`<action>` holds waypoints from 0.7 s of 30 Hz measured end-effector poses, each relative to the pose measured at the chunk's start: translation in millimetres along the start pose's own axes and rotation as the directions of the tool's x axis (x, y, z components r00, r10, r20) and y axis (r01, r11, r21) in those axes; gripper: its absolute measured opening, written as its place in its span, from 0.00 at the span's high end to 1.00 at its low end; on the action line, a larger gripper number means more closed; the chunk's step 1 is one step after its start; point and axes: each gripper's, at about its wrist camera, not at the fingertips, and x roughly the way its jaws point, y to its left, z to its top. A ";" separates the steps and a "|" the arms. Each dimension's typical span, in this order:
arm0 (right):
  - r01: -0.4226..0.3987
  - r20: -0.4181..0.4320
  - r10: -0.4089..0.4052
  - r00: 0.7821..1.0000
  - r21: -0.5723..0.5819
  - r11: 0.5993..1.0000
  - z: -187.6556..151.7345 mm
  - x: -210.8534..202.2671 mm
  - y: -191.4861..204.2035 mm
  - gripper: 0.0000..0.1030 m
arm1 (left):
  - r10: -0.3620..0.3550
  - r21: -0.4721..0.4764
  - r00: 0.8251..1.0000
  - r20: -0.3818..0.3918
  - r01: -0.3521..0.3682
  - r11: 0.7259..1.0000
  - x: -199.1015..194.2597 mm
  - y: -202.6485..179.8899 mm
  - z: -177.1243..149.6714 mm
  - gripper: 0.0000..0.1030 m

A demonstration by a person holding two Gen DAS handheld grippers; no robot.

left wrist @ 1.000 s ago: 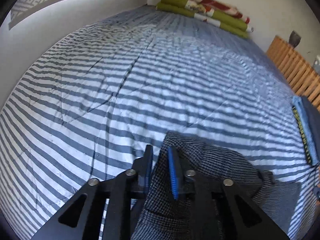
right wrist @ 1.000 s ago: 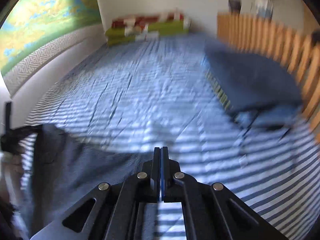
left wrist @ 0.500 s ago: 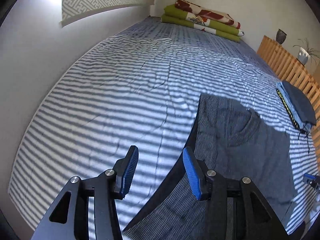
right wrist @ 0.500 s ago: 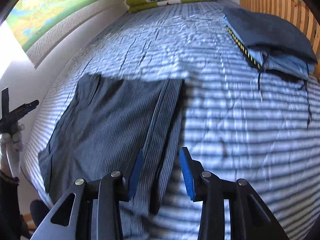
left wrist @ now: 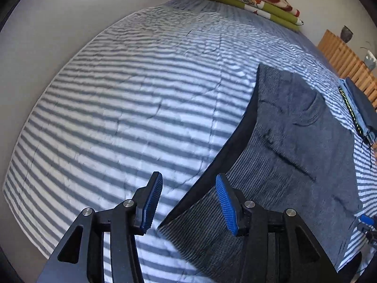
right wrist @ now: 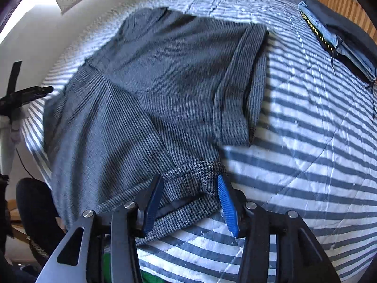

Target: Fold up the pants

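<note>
The blue-and-white striped quilted bedspread (left wrist: 132, 108) fills nearly everything I see, and from my left tongs the whole stretch from nine to twelve o'clock lies bare up to the pale wall (left wrist: 47, 35). At twelve o'clock a folded green, red and white blanket stack (left wrist: 256, 2) sits against the far wall, and at two o'clock a slatted wooden headboard (left wrist: 341, 56) closes that side.

The dark grey finely checked pants (right wrist: 150, 89) lie spread flat on the bedspread, their long straight edge running from one o'clock down toward six in my left view. In my right view they cover the area from nine to one o'clock, with a doubled band of fabric along the one o'clock edge and a coarser houndstooth hem curling at six o'clock.

A folded pile of navy and light-blue clothes (right wrist: 341, 37) lies at two o'clock beside the headboard, well apart from the pants.

My left tongs (left wrist: 188, 200) stand half open, empty, straddling the pants' edge above it. My right tongs (right wrist: 190, 200) have just been opening and stand about half apart; the hem lies between the blue pads (right wrist: 226, 205), not pinched.
</note>
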 end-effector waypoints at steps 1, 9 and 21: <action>-0.005 0.026 0.004 1.000 0.021 1.000 10.4 -5.8 -5.6 0.57 | -0.011 0.013 1.000 0.012 0.010 1.000 -0.6 -9.7 11.6 0.50; 0.016 0.172 -0.056 0.983 0.230 0.973 121.7 14.2 -86.2 0.42 | -0.146 0.009 0.989 0.011 0.146 0.989 55.0 -90.4 123.4 0.34; -0.119 0.159 0.059 0.986 0.404 0.907 193.7 89.1 -150.2 0.41 | -0.237 -0.190 0.969 -0.072 0.219 0.957 163.6 -119.6 205.6 0.25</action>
